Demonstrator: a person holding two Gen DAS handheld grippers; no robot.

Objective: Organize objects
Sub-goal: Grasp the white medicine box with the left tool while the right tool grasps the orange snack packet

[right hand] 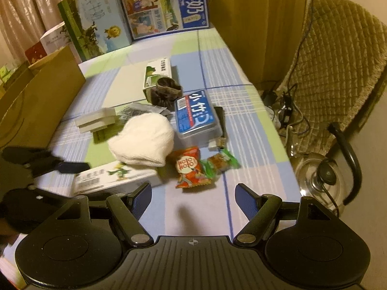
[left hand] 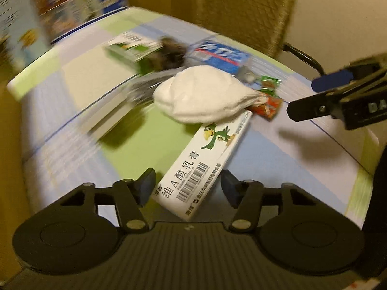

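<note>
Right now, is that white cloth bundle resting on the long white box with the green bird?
Touching. In the left wrist view the white cloth bundle overlaps and rests on the far end of the bird box.

I see rolled sock (right hand: 142,140) resting on ointment box (right hand: 116,177); snack packet (right hand: 191,168) right of them; plastic case (right hand: 197,118) behind packet; milk cartons (right hand: 167,7) at table's (right hand: 254,130) far edge.

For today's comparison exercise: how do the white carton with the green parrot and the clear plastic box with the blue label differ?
The white cardboard carton with the green parrot is long and slim; the clear plastic box with the blue label is wider and deeper. The carton's far end is under the white cloth bundle; the box lies uncovered. The carton's near end sits between the open left tool's fingers; the box is farther off. Both are rectangular and lie flat.
</note>
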